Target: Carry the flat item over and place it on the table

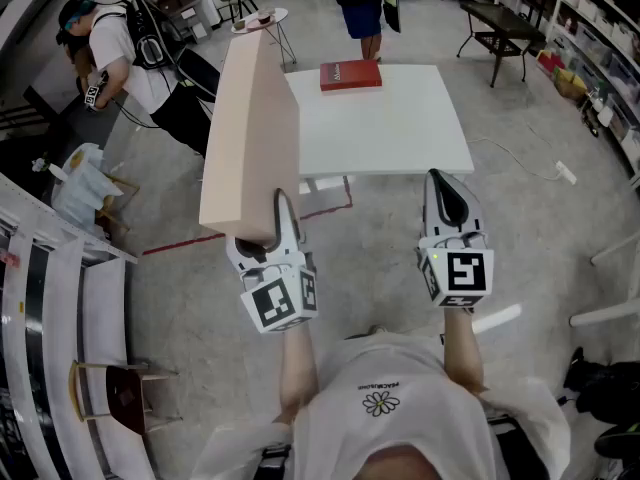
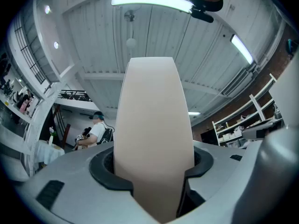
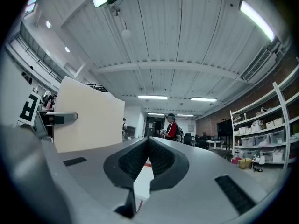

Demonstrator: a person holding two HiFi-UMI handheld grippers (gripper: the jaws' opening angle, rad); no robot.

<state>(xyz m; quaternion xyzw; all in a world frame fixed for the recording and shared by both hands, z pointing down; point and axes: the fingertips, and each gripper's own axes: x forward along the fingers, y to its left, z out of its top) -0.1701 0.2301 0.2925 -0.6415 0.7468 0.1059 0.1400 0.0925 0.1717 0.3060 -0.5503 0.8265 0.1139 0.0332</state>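
A large flat beige board [image 1: 250, 128] stands on edge and tilts away from me, over the floor just short of the white table [image 1: 400, 128]. My left gripper [image 1: 276, 220] is shut on its lower near end. In the left gripper view the board [image 2: 154, 120] fills the gap between the jaws of my left gripper [image 2: 154, 171] and rises toward the ceiling. My right gripper [image 1: 446, 204] hovers to the right at the table's near edge, shut and holding nothing. In the right gripper view my right gripper [image 3: 148, 146] has its tips together, and the board [image 3: 88, 120] shows at left.
A red book [image 1: 350, 75] lies at the table's far edge, where a person [image 1: 360, 8] stands. Another person [image 1: 130, 53] with a backpack bends over at the far left. Shelving [image 1: 50, 298] and a chair [image 1: 120, 393] line the left, shelves [image 1: 600, 38] the right.
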